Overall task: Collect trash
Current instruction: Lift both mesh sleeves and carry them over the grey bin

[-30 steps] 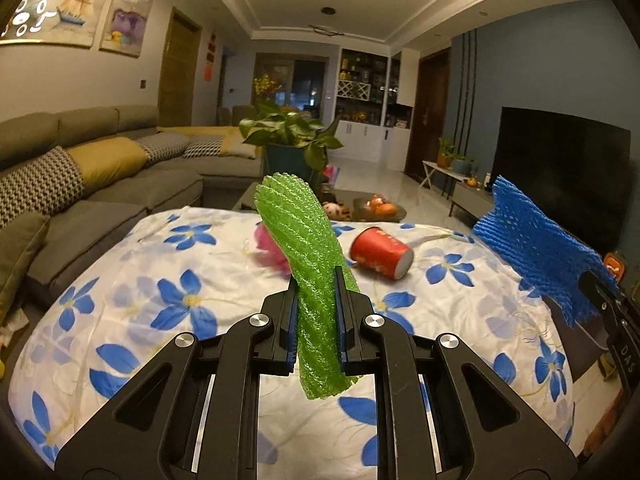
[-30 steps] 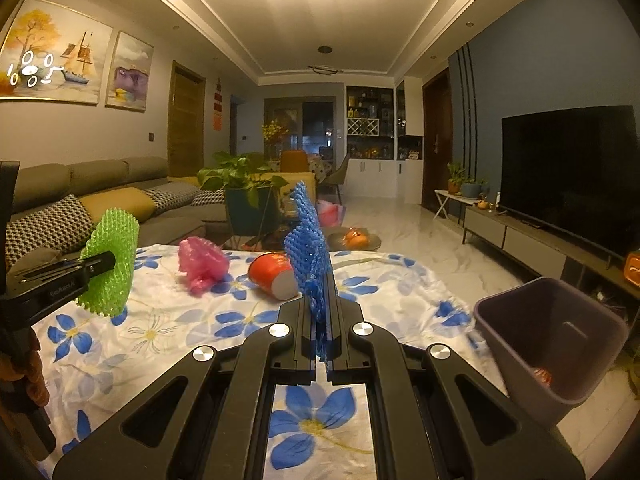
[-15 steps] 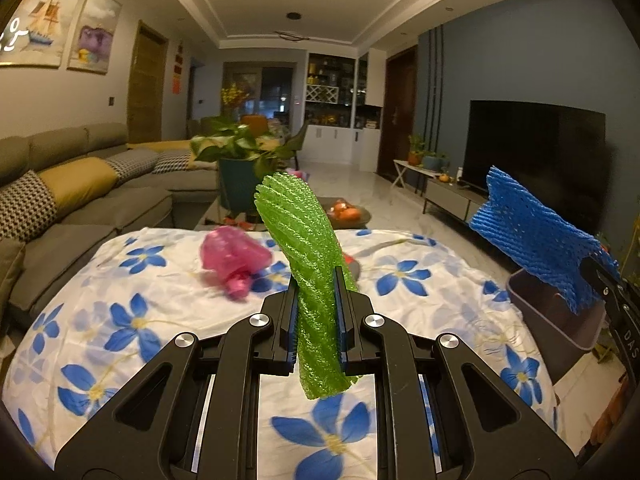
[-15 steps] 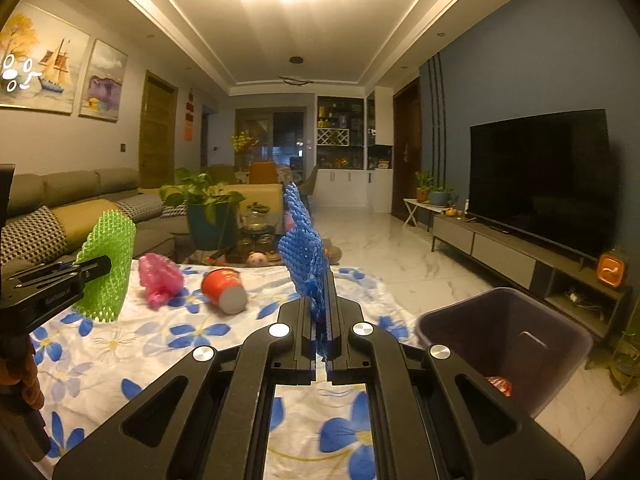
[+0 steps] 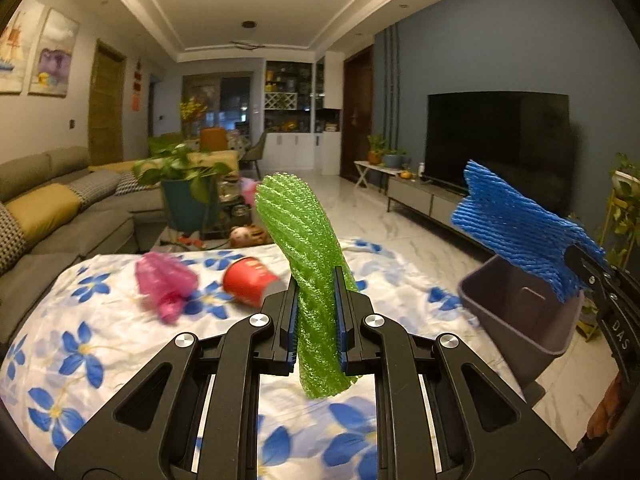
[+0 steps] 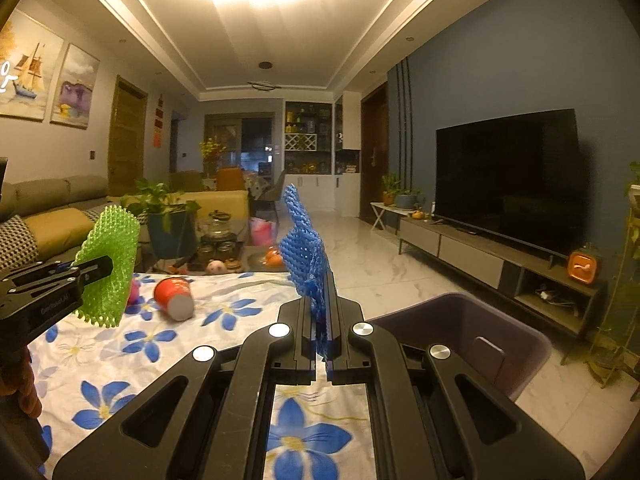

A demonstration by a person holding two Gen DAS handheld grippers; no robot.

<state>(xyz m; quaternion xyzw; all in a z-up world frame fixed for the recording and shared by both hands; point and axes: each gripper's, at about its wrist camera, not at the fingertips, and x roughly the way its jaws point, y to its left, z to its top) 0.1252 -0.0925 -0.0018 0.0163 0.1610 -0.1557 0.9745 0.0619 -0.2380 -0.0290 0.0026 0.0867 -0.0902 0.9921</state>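
Left claw (image 5: 314,316) grips green foam net (image 5: 308,240); right claw (image 6: 320,320) pinches blue foam net (image 6: 306,248), seemingly near the bin (image 6: 460,332).

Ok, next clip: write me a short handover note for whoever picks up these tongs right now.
Left tongs: shut on the green foam net, held up above the table.
Right tongs: shut on the blue foam net, close to the bin beside the table.
Not yet picked up, lying on the table: the red cup on its side and the pink wrapper.
Done: both nets lifted. Left: drop both in the bin, then fetch the cup and the wrapper.
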